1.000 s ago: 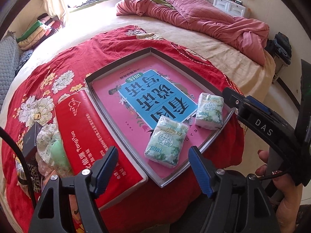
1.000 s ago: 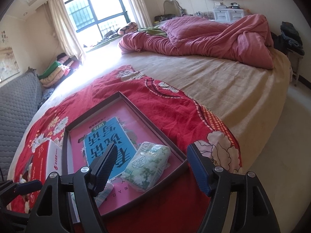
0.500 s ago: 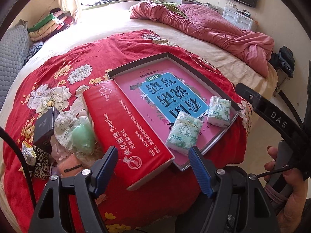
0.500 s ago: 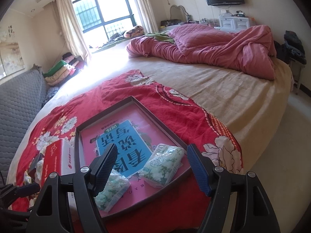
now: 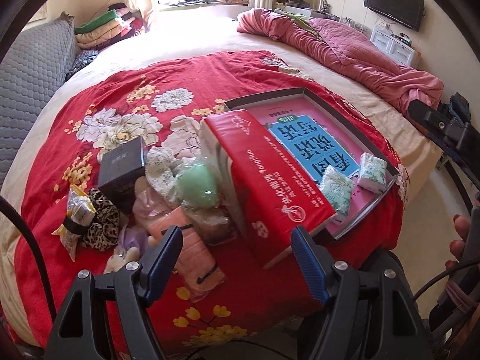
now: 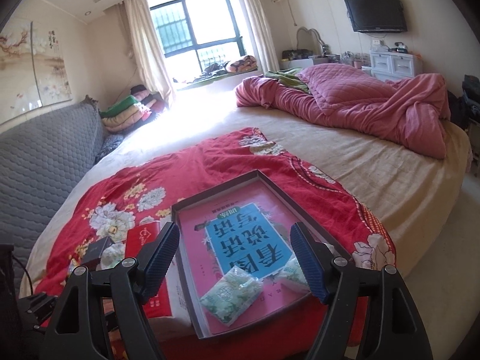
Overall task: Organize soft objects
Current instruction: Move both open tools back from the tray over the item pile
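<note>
A shallow dark tray [image 5: 372, 139] with a pink-and-blue bottom lies on the red flowered cloth [image 5: 126, 96]. Two green-and-white tissue packets [image 5: 335, 192] [image 5: 372, 172] rest in its near corner. A red tissue pack [image 5: 270, 180] leans along the tray's left rim. Left of it is a heap: green sponge [image 5: 198, 184], pink towel [image 5: 192, 247], lace cloth [image 5: 162, 165], leopard scrunchie [image 5: 102, 222]. My left gripper [image 5: 237, 259] hovers open over the near end of pack and heap, holding nothing. My right gripper [image 6: 234, 231] hangs above the tray [image 6: 216, 198], jaws opening, empty; one packet [image 6: 231, 297] lies below.
A black box [image 5: 123, 162] and a yellow packet [image 5: 76, 219] sit in the heap. A pink quilt [image 6: 360, 105] is bunched at the far right of the bed. A grey padded sofa [image 6: 39, 162] runs along the left. A person's hand [image 5: 459, 234] holds the right gripper at the bed's edge.
The left view has swung left from the tray to the heap of soft items. The right gripper has lifted and drawn back, so both packets now show in the tray.
</note>
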Available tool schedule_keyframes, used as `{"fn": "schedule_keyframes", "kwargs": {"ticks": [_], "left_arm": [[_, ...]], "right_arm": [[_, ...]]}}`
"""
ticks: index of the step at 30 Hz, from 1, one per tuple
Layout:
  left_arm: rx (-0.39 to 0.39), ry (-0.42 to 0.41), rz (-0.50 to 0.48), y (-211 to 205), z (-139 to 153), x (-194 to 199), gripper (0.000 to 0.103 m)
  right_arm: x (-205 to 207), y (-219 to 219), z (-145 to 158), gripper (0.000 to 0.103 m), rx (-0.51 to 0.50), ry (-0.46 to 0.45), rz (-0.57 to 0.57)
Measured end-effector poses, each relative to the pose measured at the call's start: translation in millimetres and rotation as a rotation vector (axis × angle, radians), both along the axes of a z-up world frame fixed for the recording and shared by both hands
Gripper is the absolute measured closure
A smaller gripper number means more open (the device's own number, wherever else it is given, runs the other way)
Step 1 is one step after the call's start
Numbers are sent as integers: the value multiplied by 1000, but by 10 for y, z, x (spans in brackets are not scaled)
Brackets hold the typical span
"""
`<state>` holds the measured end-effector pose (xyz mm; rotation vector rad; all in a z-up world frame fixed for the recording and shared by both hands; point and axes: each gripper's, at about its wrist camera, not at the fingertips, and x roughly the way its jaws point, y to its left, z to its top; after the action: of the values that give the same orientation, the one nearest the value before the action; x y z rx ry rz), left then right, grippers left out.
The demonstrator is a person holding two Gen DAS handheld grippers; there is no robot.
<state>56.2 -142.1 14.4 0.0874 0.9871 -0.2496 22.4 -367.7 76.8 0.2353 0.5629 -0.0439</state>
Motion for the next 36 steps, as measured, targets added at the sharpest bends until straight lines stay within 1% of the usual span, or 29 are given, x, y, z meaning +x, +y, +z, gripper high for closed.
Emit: {"fn": "schedule_keyframes", "kwargs": {"ticks": [5, 12, 19, 26, 36], "left_arm": [[-17, -11, 57, 294, 77, -20, 29], [-33, -62, 123, 686, 261, -93, 29], [-63, -85, 190, 1054, 423, -158, 29], [-74, -98, 251, 1381, 487, -215, 29], [-68, -102, 321, 1759, 491, -272, 29]], "right_arm": [[-36, 296, 155, 25, -28, -29, 75], [-134, 641, 310, 25, -39, -77, 154], [-212, 1016, 467, 25, -64, -100, 238], [-243, 1359, 552, 25, -72, -104, 334], [-178, 1591, 489, 25, -51, -63, 390]]}}
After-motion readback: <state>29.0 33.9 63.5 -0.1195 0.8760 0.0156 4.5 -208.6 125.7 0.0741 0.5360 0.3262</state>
